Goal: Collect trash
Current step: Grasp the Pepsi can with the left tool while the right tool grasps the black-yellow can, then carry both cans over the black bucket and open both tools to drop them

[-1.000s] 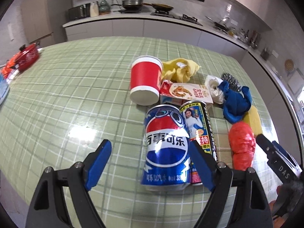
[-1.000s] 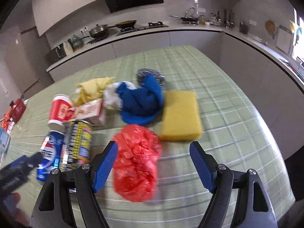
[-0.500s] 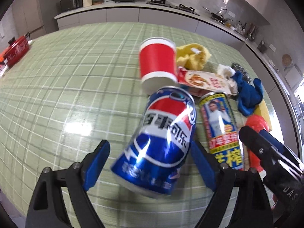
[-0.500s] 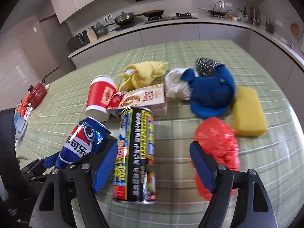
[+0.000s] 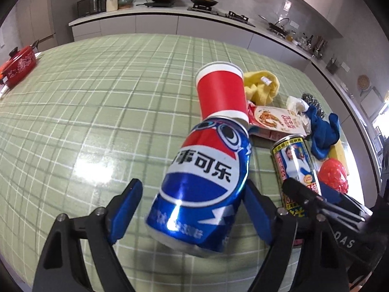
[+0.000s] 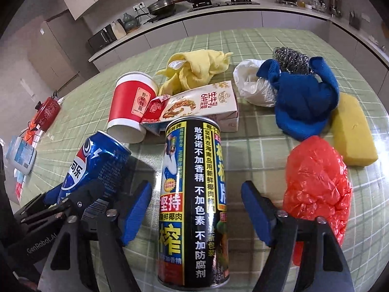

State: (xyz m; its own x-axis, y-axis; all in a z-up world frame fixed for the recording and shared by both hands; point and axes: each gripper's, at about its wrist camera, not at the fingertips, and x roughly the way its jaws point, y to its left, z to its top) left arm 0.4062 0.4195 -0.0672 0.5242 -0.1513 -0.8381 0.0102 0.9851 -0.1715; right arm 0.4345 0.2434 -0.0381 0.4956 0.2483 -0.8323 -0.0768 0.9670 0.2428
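On a green checked table (image 5: 97, 102) two cans are seen. The blue can (image 5: 204, 182) is tilted at the lower centre of the left wrist view, between the fingers of the left gripper (image 5: 194, 209). Its right side lies against the right blue pad, while a gap is visible at the left pad; the jaws are closing and no full grip is shown. In the right wrist view the same can is seen at lower left, leaning.

The black can (image 6: 194, 202) stands upright at the lower centre of the right wrist view, between the fingers of the right gripper (image 6: 197, 211). Gaps are seen on both sides; the jaws are closing, and the can is not yet pinched.

One red paper cup (image 6: 132, 104) is set upside down at centre left; whether anything is under it cannot be told. One flattened carton (image 6: 199, 104) lies beside it, touching it. Behind, one yellow cloth (image 6: 194, 70) is crumpled. To the right are counted one white bag (image 6: 252, 85), one steel scourer (image 6: 291, 58), one blue cloth (image 6: 304, 102), one yellow sponge (image 6: 352, 131) and one red plastic bag (image 6: 316, 180).

One red pot (image 5: 18, 64) with its lid on is seen at the far left edge of the left wrist view.
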